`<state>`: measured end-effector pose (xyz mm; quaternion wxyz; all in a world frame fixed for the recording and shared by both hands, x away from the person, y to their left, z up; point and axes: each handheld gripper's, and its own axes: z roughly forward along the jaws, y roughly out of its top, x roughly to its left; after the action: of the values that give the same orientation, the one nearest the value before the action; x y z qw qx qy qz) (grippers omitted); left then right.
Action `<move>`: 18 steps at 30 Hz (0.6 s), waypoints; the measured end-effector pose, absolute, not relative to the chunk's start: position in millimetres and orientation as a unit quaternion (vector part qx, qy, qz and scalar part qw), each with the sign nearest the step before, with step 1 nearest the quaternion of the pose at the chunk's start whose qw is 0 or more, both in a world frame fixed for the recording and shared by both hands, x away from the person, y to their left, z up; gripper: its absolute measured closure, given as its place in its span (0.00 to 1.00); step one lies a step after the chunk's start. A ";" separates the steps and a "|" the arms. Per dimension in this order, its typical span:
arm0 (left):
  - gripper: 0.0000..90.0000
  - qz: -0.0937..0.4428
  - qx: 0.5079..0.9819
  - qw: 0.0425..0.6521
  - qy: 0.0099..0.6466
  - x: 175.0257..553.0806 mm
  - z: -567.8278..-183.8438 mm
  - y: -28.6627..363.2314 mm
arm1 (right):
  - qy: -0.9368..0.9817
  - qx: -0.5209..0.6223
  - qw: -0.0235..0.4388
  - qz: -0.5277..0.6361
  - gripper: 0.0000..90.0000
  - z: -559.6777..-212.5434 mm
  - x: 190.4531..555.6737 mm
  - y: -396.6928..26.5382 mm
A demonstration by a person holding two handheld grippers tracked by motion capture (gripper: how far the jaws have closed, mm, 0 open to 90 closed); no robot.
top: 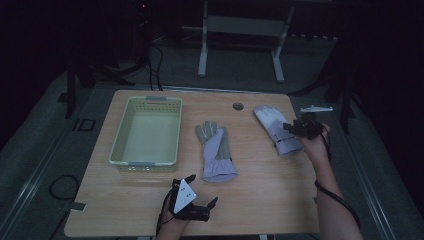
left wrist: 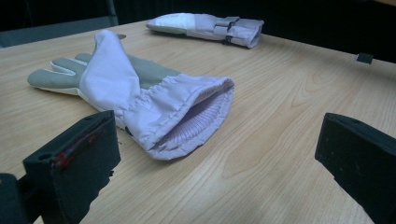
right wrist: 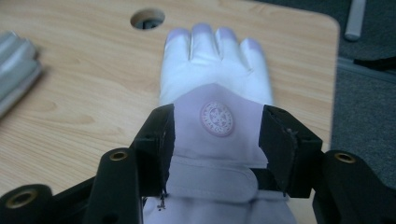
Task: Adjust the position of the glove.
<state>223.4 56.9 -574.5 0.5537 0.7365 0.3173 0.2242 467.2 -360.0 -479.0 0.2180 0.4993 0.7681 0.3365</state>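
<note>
Two lavender-and-white work gloves lie flat on the wooden table (top: 260, 195). The middle glove (top: 216, 150) (left wrist: 140, 93) lies palm up with its open cuff toward my left gripper (top: 202, 190) (left wrist: 215, 126). That gripper rests near the front edge, open, with nothing between its jaws. The right glove (top: 272, 125) (left wrist: 205, 25) (right wrist: 215, 79) lies back up with a round emblem on it. My right gripper (top: 295, 127) (right wrist: 217, 116) hovers low over its wrist and strap from the cuff side. Its jaws stand partly apart above the fabric and do not squeeze it.
A pale green slotted basket (top: 145, 161) with nothing in it stands at the table's left. A round cable hole (top: 238, 106) (right wrist: 147, 18) sits near the far edge. The table's right edge runs close beside the right glove. A white frame (top: 240, 30) stands on the floor beyond.
</note>
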 end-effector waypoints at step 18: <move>0.00 0.224 0.732 0.557 0.322 223.2 -574.7 57.4 | 0.781 0.525 0.160 0.297 0.65 -535.6 508.1 -351.9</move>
<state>223.2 57.4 -574.7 0.5569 0.7323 0.3217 0.2239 508.1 -351.9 -535.6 0.1595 0.5253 0.7813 0.2970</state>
